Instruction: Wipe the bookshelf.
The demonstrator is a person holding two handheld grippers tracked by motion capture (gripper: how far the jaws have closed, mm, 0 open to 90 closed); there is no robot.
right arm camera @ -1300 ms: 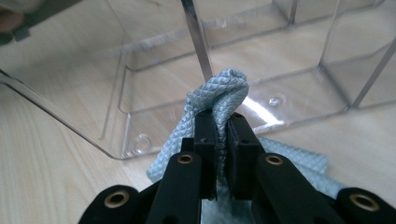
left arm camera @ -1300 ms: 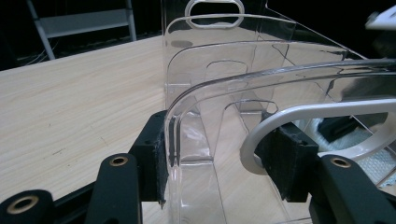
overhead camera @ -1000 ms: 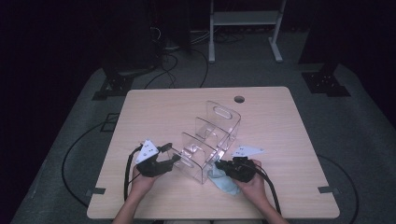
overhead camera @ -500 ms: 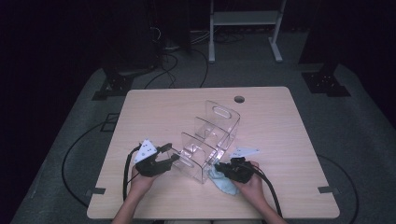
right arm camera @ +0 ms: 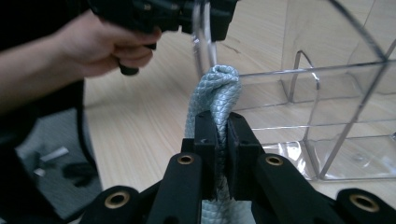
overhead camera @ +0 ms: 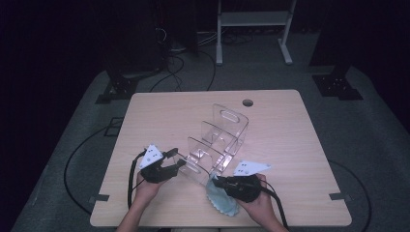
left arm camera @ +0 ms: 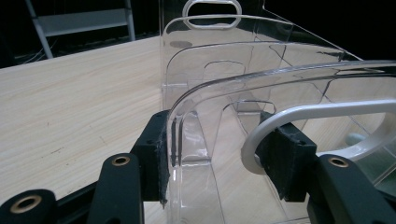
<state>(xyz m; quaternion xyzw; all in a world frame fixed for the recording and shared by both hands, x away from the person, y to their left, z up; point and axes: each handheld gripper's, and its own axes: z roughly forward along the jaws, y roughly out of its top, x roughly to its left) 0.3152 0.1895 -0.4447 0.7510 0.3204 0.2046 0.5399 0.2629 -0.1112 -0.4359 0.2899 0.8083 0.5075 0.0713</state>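
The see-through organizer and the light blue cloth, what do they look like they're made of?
The organizer looks like clear, glossy rigid plastic, probably acrylic: the table's wood grain shows through its walls and the edges catch highlights. The cloth looks like soft matte fabric with a woven diamond texture, possibly microfibre; it bunches where the right gripper pinches it.

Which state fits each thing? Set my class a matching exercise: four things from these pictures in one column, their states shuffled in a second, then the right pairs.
Things
1. left gripper
2. right gripper
3. cloth
4. table

States
A. pale wood, bears the clear organizer
B. light blue, pinched into a bunch
C. jaws closed on the organizer's near wall
D. jaws shut on fabric

Pairs: 1-C, 2-D, 3-B, 4-A
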